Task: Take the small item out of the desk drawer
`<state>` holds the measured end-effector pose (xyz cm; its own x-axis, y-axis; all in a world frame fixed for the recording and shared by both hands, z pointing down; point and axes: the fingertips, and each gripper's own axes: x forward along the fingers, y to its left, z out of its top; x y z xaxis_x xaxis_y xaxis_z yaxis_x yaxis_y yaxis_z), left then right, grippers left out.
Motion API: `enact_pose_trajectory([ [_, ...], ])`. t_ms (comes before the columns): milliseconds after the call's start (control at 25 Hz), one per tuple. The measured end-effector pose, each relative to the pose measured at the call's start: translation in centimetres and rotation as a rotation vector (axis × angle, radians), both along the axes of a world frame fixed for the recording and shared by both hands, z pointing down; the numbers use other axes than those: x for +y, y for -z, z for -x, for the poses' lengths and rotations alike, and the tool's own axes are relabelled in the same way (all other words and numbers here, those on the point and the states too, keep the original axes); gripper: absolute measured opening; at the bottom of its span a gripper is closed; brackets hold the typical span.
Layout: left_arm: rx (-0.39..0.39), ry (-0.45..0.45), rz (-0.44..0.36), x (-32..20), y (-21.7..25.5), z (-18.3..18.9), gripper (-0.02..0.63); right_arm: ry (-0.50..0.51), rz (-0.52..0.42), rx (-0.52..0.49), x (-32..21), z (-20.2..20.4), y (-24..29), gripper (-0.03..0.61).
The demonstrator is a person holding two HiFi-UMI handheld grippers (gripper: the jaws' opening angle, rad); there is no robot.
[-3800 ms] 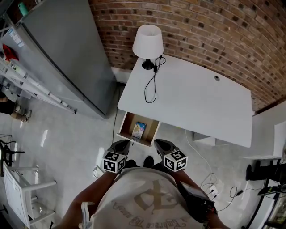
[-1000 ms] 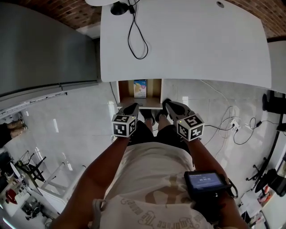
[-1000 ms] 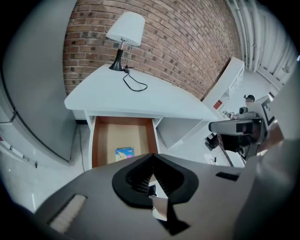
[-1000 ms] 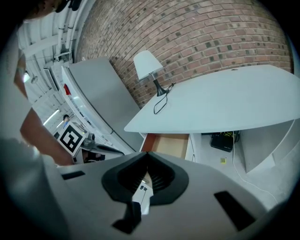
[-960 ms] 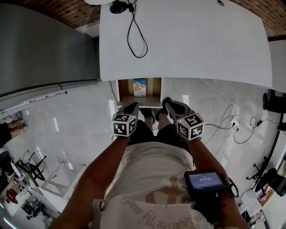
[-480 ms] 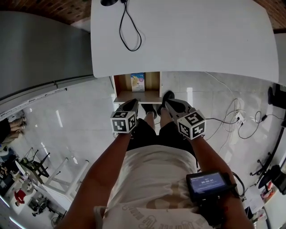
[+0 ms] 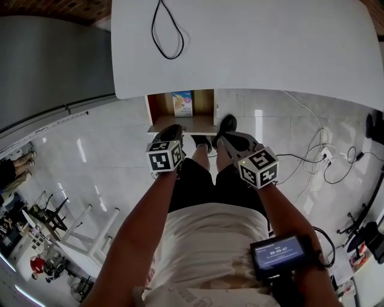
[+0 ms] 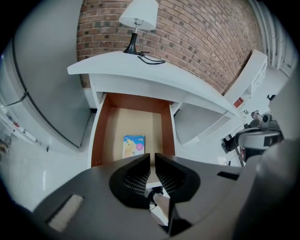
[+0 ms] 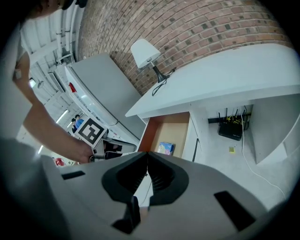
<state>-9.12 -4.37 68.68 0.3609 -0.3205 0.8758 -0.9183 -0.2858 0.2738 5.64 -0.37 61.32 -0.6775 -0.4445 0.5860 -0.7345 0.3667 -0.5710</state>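
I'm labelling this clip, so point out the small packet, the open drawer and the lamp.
small packet (image 8: 134,145), left gripper view, middle of its printed face.
drawer (image 8: 96,136), left gripper view, its brown left wall.
lamp (image 8: 139,11), left gripper view, its white shade.

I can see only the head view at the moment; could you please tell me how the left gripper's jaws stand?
Observer: In the left gripper view, the left gripper has its jaws all but together, with nothing between them.
Operator: Thank you. And the right one?
Observer: The right gripper is shut and empty, as its own view shows.
Operator: Is there anything under the desk that I'm missing?
Observer: Yes. In the right gripper view, a black box with cables stands against the wall beneath the desk.
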Motion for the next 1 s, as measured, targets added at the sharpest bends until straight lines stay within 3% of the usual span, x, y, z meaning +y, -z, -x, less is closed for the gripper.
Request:
enact_pose_trajectory([
  [320, -0.036, 0.041, 0.005, -0.4, -1.7, 0.2, 0.102, 0.033, 0.005, -0.011, -0.3, -1.1, -1.6, 0.006],
  [680, -0.094, 0.009, 0.001, -1.7, -4.1, -0.3, 0.283, 0.061, 0.004, -0.014, -0.9, -1.5, -3.3, 0.006],
  [1000, -0.090, 0.027, -0.003, -2.8, -6.3, -1.4, 0.364, 0.072, -0.016, -0.006, -1.1, -1.4, -4.9, 0.006],
])
